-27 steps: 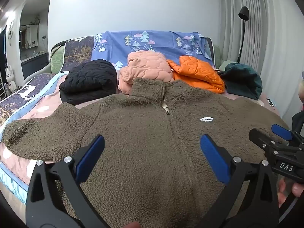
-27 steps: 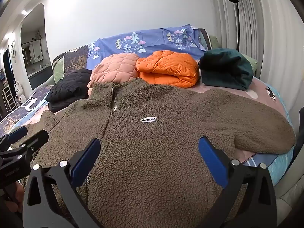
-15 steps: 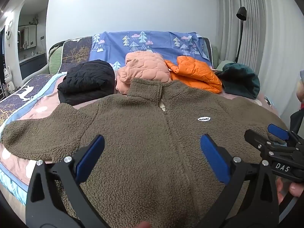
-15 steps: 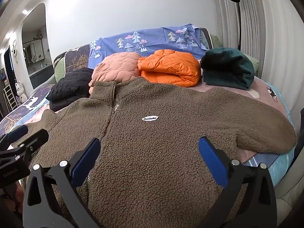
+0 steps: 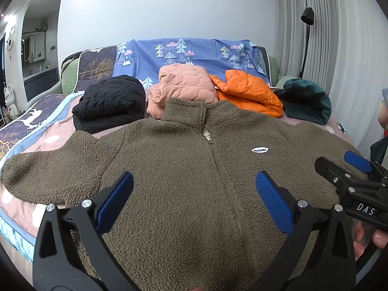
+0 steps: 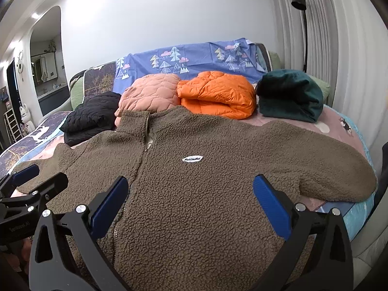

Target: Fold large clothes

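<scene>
Two black hand-held grippers with blue finger pads, left gripper and right gripper, each with jaws spread wide apart, empty, poised side by side over the near hem. One brown fleece zip jacket, flat, front up, sleeves out toward the bed's side edges. Four folded items along the far edge: black quilted jacket, pink quilted jacket, orange puffer jacket, dark green garment. One black floor lamp at the far right corner.

A bed with a pink printed sheet fills the frame. A brown fleece jacket lies spread flat across its centre. Along the upper middle sit folded black, peach, orange and dark green jackets.
</scene>
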Demonstrator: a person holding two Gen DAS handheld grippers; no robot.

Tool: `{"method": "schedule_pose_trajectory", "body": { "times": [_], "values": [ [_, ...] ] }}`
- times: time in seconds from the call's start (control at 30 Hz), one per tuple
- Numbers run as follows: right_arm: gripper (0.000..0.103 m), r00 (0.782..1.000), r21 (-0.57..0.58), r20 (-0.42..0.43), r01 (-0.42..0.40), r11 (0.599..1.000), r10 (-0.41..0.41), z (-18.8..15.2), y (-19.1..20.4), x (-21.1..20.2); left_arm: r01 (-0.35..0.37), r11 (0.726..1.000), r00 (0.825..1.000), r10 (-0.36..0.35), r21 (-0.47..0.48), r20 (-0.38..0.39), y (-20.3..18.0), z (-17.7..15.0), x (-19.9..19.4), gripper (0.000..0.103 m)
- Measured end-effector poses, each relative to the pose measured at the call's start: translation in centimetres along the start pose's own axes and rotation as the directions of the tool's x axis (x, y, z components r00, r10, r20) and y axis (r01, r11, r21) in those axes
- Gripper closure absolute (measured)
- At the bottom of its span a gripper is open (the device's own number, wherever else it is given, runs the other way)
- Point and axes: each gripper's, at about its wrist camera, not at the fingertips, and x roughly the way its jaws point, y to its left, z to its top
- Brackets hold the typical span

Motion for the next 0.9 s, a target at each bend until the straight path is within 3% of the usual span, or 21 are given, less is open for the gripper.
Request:
{"method": "schedule_pose_trajectory", "body": {
  "times": [0.57, 0.9],
  "values": [
    [0.001, 0.999, 0.022, 0.035, 0.034, 0.999, -0.035, -0.22, -0.37, -0.06, 0.013, 1.0, 1.0, -0.013, -0.007, -0.005, 0.08, -0.13, 0.1, 0.002],
    [0.001, 1.0, 0.008, -0.029, 0.005, 1.0, -0.004, -0.69, 0.25, 0.59, 0.013, 1.0, 1.0, -0.013, -0.007, -0.008, 0.12, -0.32, 0.17, 0.002]
  ]
}}
